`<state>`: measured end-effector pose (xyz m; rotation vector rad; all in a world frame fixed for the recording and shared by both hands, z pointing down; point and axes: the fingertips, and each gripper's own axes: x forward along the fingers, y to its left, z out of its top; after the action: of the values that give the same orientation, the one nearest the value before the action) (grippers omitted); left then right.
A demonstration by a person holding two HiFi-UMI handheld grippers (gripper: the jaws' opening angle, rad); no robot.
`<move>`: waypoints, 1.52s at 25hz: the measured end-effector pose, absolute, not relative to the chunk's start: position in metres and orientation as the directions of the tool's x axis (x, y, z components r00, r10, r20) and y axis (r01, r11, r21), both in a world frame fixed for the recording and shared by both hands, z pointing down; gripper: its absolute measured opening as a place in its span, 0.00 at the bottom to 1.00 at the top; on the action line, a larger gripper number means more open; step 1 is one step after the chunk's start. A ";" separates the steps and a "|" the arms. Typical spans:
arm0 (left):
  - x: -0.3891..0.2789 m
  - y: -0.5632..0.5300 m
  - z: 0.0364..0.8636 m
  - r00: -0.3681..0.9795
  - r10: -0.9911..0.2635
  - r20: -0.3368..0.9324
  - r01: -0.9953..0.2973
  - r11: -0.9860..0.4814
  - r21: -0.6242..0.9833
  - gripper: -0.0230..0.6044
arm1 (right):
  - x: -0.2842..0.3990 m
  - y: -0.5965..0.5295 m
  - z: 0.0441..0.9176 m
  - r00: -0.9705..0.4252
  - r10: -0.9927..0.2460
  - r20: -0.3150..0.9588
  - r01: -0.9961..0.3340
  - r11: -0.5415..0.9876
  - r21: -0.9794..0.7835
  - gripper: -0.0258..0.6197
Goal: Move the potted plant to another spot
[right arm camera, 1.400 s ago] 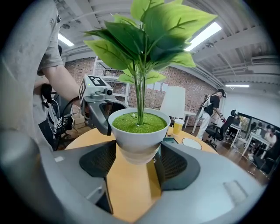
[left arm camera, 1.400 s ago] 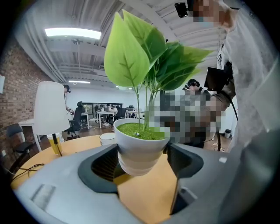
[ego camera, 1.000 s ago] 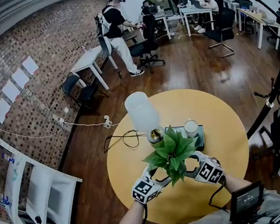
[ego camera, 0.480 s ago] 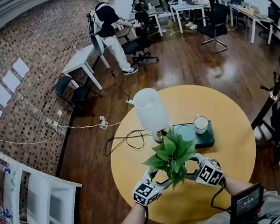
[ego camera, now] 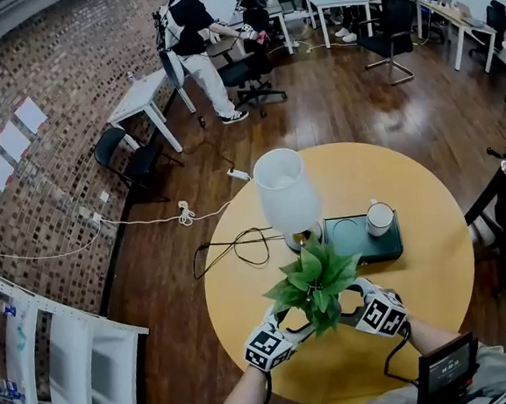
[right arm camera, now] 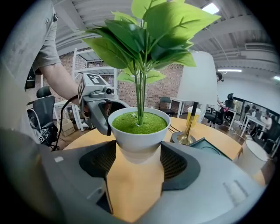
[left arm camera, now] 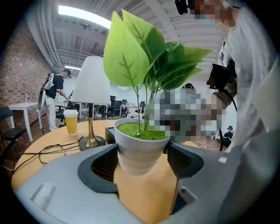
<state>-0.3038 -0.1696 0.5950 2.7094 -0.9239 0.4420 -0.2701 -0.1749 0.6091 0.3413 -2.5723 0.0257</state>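
Observation:
The potted plant (ego camera: 316,285), broad green leaves in a white pot (left arm camera: 142,148), hangs just above the round yellow table (ego camera: 420,301) near its front edge. From the left, my left gripper (ego camera: 293,332) is shut on the pot, its pads pressed to both sides (left arm camera: 142,151). My right gripper (ego camera: 354,307) clasps the same pot (right arm camera: 138,131) from the opposite side, jaws wide and pads against its wall (right arm camera: 138,153). In the head view the leaves hide the pot. Each gripper shows in the other's view.
A lamp (ego camera: 284,189) with a white shade stands mid-table just beyond the plant. Right of it lies a dark green tray (ego camera: 362,242) with a cup (ego camera: 380,217). A black cable (ego camera: 230,243) loops over the table's left. A person (ego camera: 189,26) stands far off.
Both grippers have brought the plant lower and a little nearer the table's front, away from the lamp. The grip on the pot is unchanged.

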 end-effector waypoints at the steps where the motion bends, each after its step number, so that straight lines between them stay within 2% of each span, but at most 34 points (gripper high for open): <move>1: -0.307 -0.171 0.597 0.755 -0.549 0.359 -0.624 -0.769 0.136 0.61 | -0.273 -0.176 0.612 -0.819 -0.236 0.523 -0.248 0.967 0.047 0.55; 18: -0.339 -0.189 0.663 0.782 -0.490 0.385 -0.590 -0.781 0.205 0.61 | -0.305 -0.192 0.676 -0.789 -0.236 0.568 -0.294 0.956 -0.010 0.55; 38: -0.352 -0.194 0.680 0.786 -0.491 0.375 -0.590 -0.777 0.219 0.61 | -0.316 -0.198 0.691 -0.777 -0.238 0.583 -0.293 0.956 -0.001 0.55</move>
<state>-0.3515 -0.1942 0.6799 2.6516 -0.8277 0.4282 -0.3161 -0.1976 0.6914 0.3734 -2.4962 0.1214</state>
